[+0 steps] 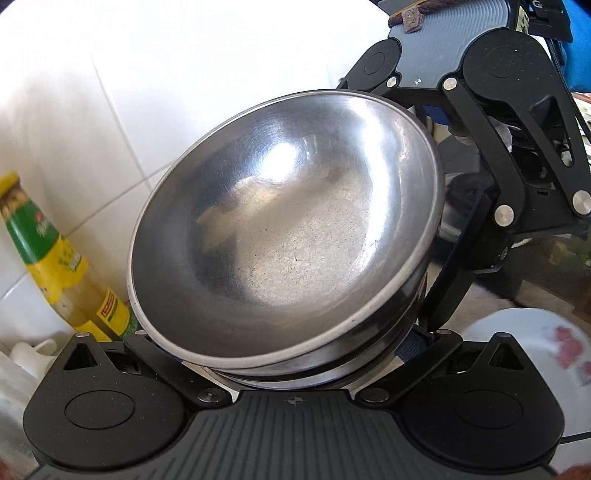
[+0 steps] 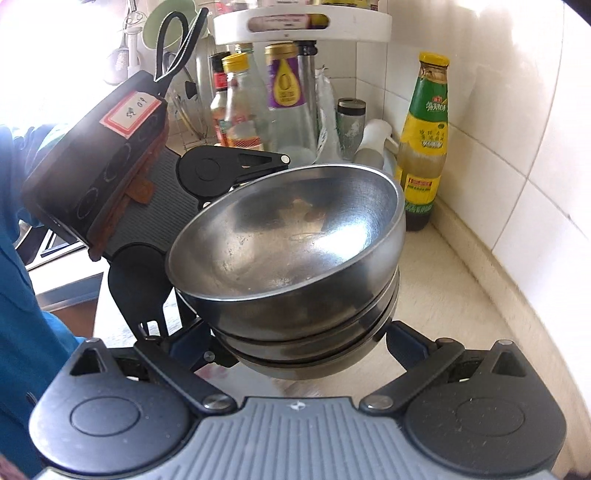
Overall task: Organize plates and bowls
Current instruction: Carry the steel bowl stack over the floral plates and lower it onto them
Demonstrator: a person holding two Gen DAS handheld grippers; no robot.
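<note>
A stack of steel bowls (image 1: 284,236) is up in the air above the pale counter (image 2: 472,295), tipped so the open mouth of the top bowl leans toward the tiled wall (image 1: 110,110); from the right wrist view I count at least three nested rims, one under another. Both tools are on it. The left gripper (image 1: 291,354) comes in from one side with its fingers spread around the lower bowls, pressed against the stack's rims, though the fingertips themselves are hidden under the metal. The right gripper (image 2: 306,343) does the same from the opposite side: its blue-padded fingers (image 2: 404,349) sit against the bottom bowl on either side, jaws wide and closed in on the stack. Each tool shows up in the other's camera, reaching across behind the bowls. Just beyond the stack, by the wall, stands a tall sauce bottle (image 2: 424,140) with a yellow cap and a green and yellow label, upright on the counter. Further back is a cluster of other bottles (image 2: 266,96) under a round white rack (image 2: 303,22), with a small shaker jar (image 2: 351,125) and a white pump dispenser (image 2: 376,144) beside them. Low in the left wrist view, off to one side, sits a white dish with a red flower pattern (image 1: 543,343). A blue sleeve (image 2: 22,295) fills the edge of the right wrist view.
</note>
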